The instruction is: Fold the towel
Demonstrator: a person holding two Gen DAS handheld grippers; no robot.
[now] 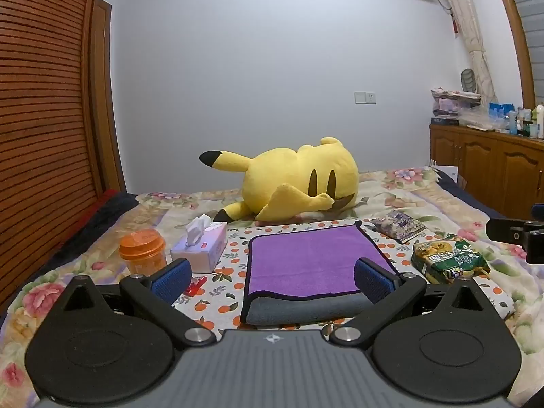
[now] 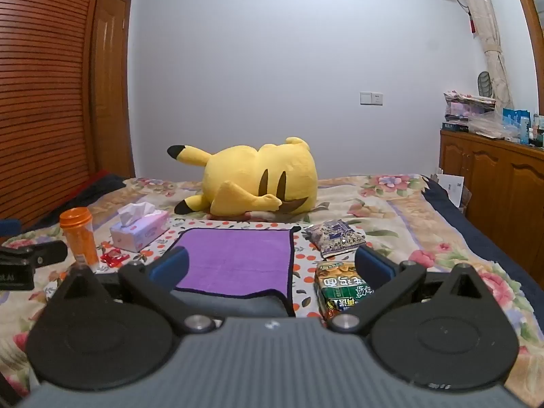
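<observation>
Behind right claw [image 2: 272,267], towel [image 2: 234,260] corner

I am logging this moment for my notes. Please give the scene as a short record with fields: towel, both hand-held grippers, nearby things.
towel: purple towel, folded once, grey underside showing at near edge, flat on orange-print cloth
left hand-held gripper: open, holding nothing
right hand-held gripper: open, holding nothing
left of towel: tissue box, orange jar
right of towel: green snack bag
behind towel: yellow plush toy
</observation>
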